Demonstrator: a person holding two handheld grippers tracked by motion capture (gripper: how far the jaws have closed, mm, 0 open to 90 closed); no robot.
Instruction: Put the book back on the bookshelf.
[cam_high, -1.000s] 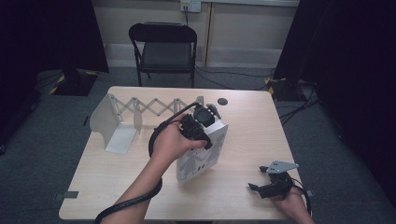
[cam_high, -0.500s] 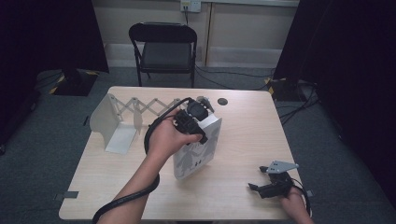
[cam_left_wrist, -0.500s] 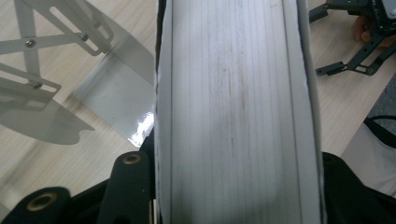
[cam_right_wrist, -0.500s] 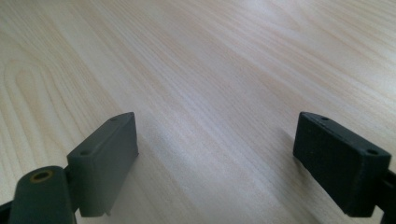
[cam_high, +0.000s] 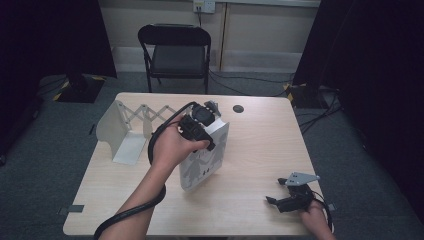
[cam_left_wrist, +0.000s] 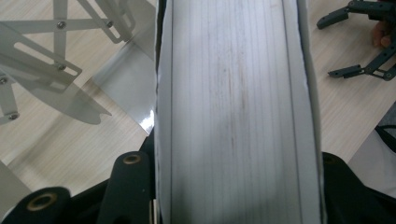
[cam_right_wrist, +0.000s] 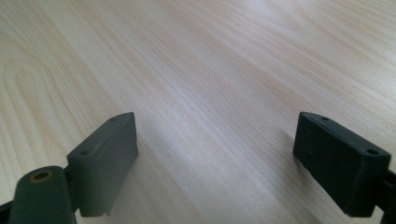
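Note:
A thick white book (cam_high: 204, 166) stands on edge in the middle of the table (cam_high: 260, 145), its cover with grey figures facing the near side. My left gripper (cam_high: 199, 128) is shut on its top, one jaw on each cover. In the left gripper view the book's page edge (cam_left_wrist: 233, 107) runs up between the two black jaws. My right gripper (cam_high: 275, 191) rests near the table's front right corner, open, with nothing between its fingers. In the right gripper view bare wood lies between the wide-apart jaws of the right gripper (cam_right_wrist: 217, 163). The left gripper view also catches the right gripper (cam_left_wrist: 329, 46) at its upper right.
A white expanding scissor rack (cam_high: 125, 129) with end plates stands to the left of the book, and its end plate and scissor bars (cam_left_wrist: 60, 60) are close beside the book. A small dark disc (cam_high: 238, 108) lies at the far edge. A black folding chair (cam_high: 174, 50) is behind the table.
The left hand has carried the book's top a little to the left, toward the rack, and the book stands more upright. The right gripper has stayed where it was.

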